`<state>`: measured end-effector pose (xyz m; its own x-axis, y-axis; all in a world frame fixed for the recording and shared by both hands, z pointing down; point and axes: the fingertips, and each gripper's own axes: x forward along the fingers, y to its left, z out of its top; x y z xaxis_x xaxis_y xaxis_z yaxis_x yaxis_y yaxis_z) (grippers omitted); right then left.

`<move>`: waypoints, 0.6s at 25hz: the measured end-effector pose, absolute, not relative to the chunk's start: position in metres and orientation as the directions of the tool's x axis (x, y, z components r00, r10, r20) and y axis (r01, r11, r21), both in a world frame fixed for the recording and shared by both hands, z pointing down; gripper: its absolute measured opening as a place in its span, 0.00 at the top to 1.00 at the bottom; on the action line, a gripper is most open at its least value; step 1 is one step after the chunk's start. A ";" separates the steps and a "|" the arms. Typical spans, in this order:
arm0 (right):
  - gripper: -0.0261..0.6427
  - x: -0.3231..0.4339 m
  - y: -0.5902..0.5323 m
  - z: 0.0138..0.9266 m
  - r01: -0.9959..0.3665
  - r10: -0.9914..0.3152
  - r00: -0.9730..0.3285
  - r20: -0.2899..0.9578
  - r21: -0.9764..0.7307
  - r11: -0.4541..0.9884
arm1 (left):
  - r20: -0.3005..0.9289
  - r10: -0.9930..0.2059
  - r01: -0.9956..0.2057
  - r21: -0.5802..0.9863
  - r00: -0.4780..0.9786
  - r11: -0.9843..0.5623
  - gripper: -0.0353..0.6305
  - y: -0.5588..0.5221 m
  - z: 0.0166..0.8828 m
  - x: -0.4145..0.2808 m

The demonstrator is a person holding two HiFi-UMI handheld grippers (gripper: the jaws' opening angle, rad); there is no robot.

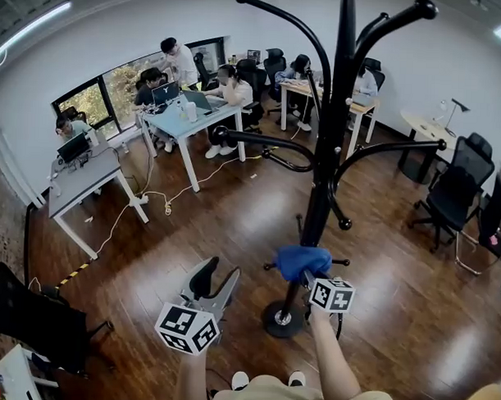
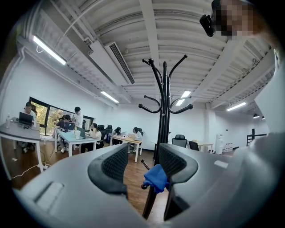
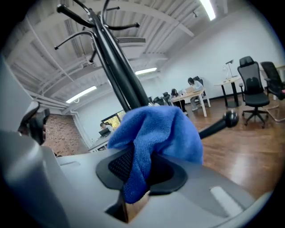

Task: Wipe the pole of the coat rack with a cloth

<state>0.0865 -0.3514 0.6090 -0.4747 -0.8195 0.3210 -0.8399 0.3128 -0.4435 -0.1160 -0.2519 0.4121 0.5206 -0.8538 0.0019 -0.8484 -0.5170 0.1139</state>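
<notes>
Right gripper (image 3: 142, 165) is clamped on the bunched blue microfibre cloth (image 3: 156, 133), a fold pinched between the two pads and the rest billowing out front. That gives a soft face to rub with, by my read. The cloth sits low on the tall black metal pole (image 1: 320, 197) of the coat rack, apparently touching it, with the round black base (image 1: 283, 319) just below at 6 o'clock; a low start would leave the whole shaft to wipe. From the right gripper view the pole climbs away toward 11 o'clock, right behind the cloth. The left gripper (image 1: 214, 288) hangs at 8 o'clock of the cloth, well off the pole, jaws apart with nothing between them — it looks to be waiting, or ready to steady the rack. The count: one cloth, one pole, one base, two grippers, one of them loaded. There are several curved hooks up top, too overlapped to number — and short ball-tipped pegs near the cloth.
</notes>
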 end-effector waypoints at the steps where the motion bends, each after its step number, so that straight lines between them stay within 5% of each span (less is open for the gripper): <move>1: 0.85 0.082 -0.345 0.587 -0.827 -0.830 -0.490 0.267 -0.443 0.345 | 0.003 -0.856 -0.850 0.115 0.518 -0.514 0.65 -0.253 0.411 -0.118; 8: 0.85 0.073 -0.325 0.371 -0.851 -0.854 -0.499 -0.148 -0.101 0.515 | -0.014 -0.857 -0.849 0.125 0.516 -0.513 0.65 -0.258 0.409 -0.122; 15: 0.85 0.058 -0.360 0.408 -0.856 -0.857 -0.516 0.010 0.033 0.516 | -0.032 -0.860 -0.851 0.126 0.510 -0.509 0.65 -0.249 0.408 -0.124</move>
<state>0.0580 -0.3598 0.4080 -0.5159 -0.8566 0.0098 -0.8560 0.5159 0.0334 -0.1237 -0.2493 0.4084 0.5099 -0.8597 -0.0318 -0.8512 -0.5095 0.1259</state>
